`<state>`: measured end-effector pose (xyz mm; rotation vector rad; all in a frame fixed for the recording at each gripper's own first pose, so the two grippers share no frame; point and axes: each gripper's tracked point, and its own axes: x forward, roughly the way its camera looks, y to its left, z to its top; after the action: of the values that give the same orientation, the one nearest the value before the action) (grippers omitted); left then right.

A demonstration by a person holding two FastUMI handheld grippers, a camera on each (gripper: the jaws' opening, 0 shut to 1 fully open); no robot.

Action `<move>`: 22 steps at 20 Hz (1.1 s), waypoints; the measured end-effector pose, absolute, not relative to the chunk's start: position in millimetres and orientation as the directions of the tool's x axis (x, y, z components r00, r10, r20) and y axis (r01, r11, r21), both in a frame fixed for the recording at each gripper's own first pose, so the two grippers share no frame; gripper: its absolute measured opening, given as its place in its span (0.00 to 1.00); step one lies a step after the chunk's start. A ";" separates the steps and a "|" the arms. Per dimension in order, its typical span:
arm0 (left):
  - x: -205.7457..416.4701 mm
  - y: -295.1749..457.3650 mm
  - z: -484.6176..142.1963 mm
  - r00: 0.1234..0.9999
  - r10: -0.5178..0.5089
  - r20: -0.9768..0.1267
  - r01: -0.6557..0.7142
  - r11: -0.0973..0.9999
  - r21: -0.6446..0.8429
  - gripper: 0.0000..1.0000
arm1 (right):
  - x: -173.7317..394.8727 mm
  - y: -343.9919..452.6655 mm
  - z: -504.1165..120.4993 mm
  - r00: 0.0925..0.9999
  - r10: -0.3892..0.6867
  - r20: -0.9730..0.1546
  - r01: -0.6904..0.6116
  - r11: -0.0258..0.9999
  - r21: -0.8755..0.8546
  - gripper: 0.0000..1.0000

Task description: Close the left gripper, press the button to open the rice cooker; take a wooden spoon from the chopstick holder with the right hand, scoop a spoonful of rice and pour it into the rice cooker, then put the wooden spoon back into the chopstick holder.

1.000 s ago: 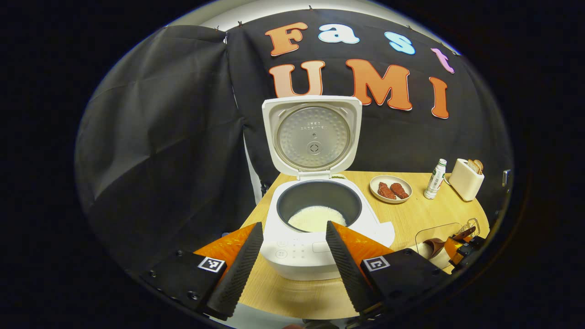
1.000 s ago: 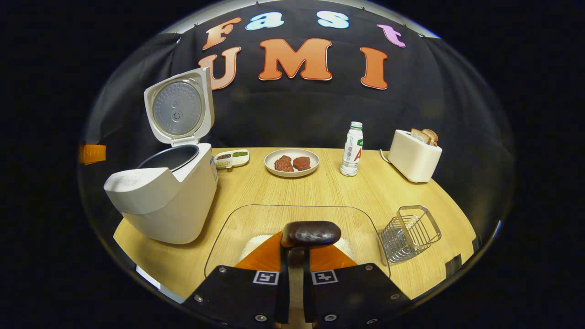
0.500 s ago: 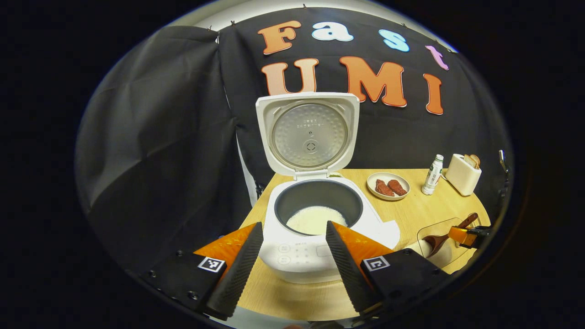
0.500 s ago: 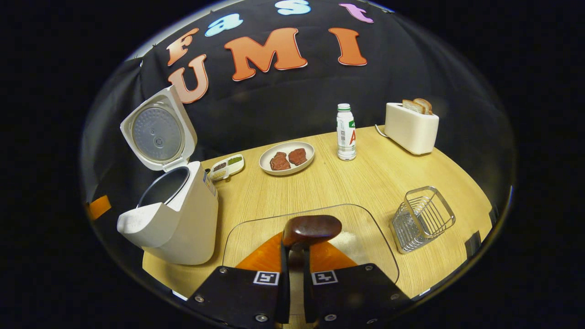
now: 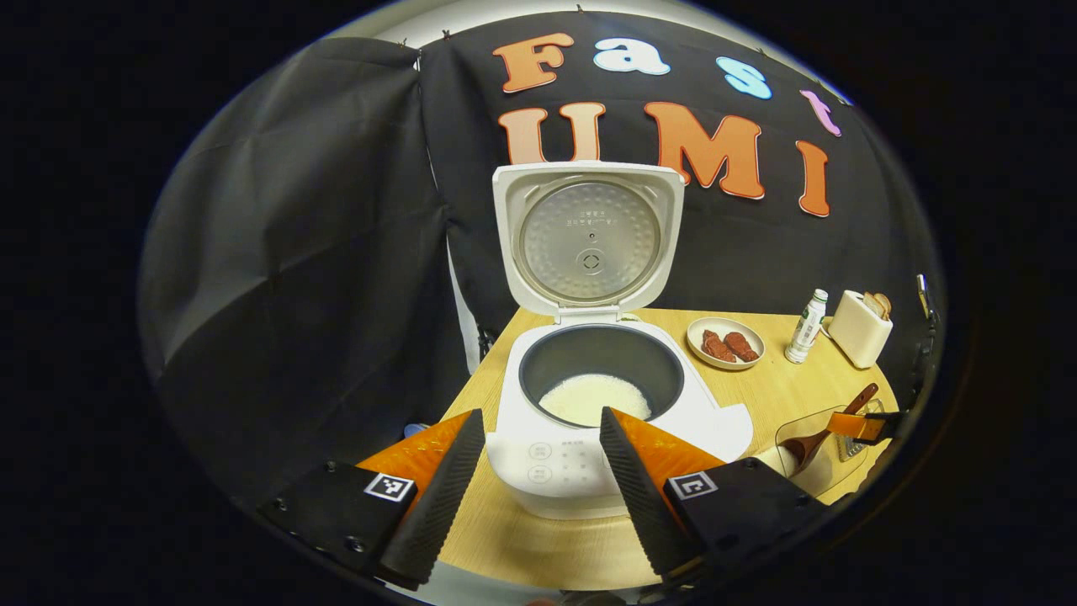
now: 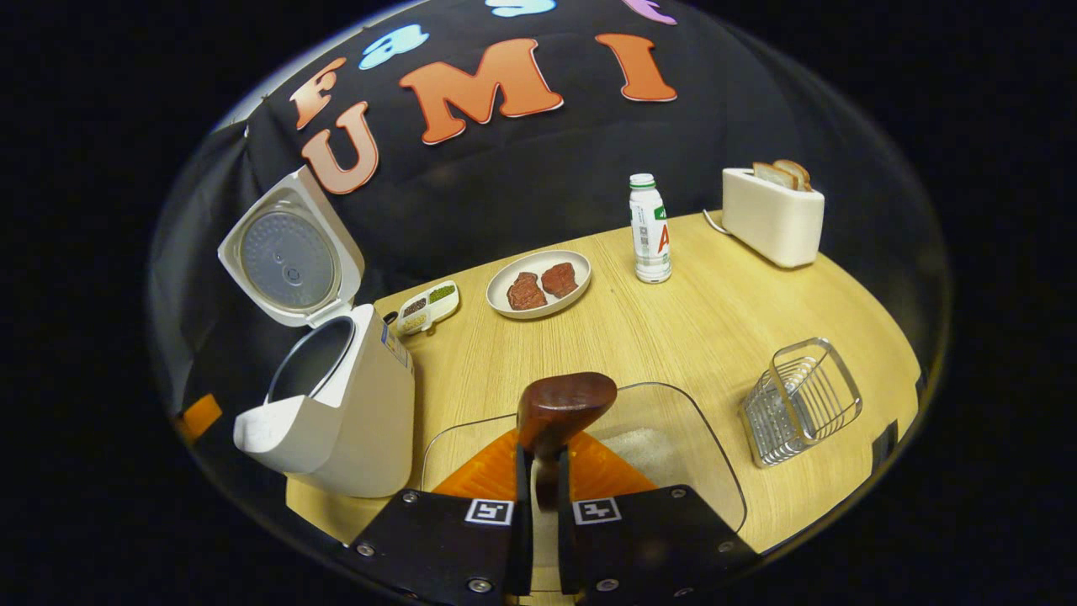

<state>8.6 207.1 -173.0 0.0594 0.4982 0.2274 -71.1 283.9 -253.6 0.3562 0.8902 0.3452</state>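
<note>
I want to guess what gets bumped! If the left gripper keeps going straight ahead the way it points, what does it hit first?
Most likely the rice cooker. The left gripper has open fingers that frame the cooker's white front panel, with the open pot of rice just beyond. Depth is hard to judge, but nothing else seems to lie between.

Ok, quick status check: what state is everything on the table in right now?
Rice cooker: lid up, rice in the pot.
Wooden spoon: held over the glass dish.
Glass dish: some rice inside.
Wire holder: empty.
Toaster: bread sticking up.
Bottle: upright, capped.
Left tongs: open.
Right tongs: shut on the spoon.
</note>
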 end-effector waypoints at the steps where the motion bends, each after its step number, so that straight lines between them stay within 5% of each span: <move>1: 9.0 207.8 -174.0 0.852 0.231 -0.470 -0.203 0.973 0.111 0.93 | -71.3 286.3 -253.6 0.570 0.452 -0.687 -0.125 0.873 0.471 0.12; 13: 9.5 200.2 -174.4 0.852 0.233 -0.469 -0.196 0.972 0.126 0.93 | -90.2 302.3 -247.8 0.433 0.648 -0.627 0.024 0.687 0.727 0.12; 22: 6.9 190.7 -170.3 0.856 0.233 -0.460 -0.188 0.972 0.143 0.93 | -82.6 280.2 -240.3 0.444 0.706 -0.552 0.101 0.573 0.813 0.12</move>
<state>6.9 190.7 -170.3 0.0947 0.4953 0.2216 -82.6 280.2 -240.3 0.9089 1.0661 0.4471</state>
